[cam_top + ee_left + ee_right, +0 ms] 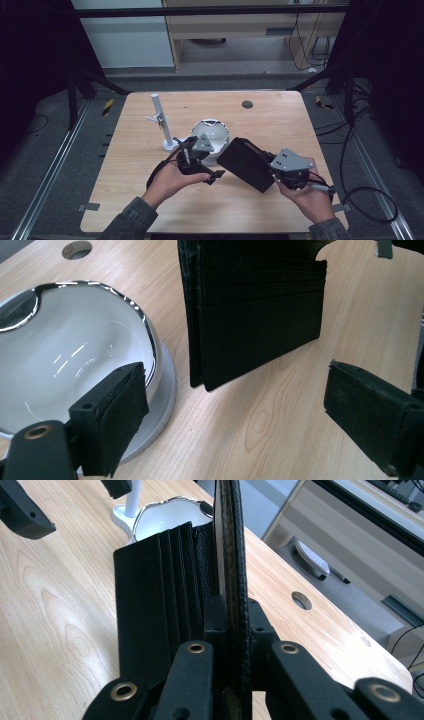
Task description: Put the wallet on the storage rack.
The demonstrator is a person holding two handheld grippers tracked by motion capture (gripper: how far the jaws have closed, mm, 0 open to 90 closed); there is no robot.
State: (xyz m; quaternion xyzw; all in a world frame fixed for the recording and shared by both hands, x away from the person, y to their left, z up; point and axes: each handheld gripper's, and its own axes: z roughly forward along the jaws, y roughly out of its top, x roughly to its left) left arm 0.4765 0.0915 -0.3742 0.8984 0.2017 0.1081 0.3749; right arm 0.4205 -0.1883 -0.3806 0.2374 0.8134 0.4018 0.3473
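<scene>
1. A black wallet is held above the near-centre of the wooden table. In the high view its long axis runs from the right gripper up and leftward to its far-left end, just beside the white bowl.
2. The right gripper view shows the wallet partly open: one leaf stands on edge in the grip, the other, lined with card slots, fans out to the left.
3. The bowl sits mid-table, with a white stand, a base and an upright post, just to its left. A dark round hole lies near the far edge. The right and near parts of the tabletop are bare wood.
4. The right gripper's jaws are pressed together on the upright leaf at the wallet's near-right end.
5. The left gripper has its jaws spread wide, holding nothing. In its own view the wallet hangs ahead between them, apart from both pads; the bowl lies just beyond the left pad.
</scene>
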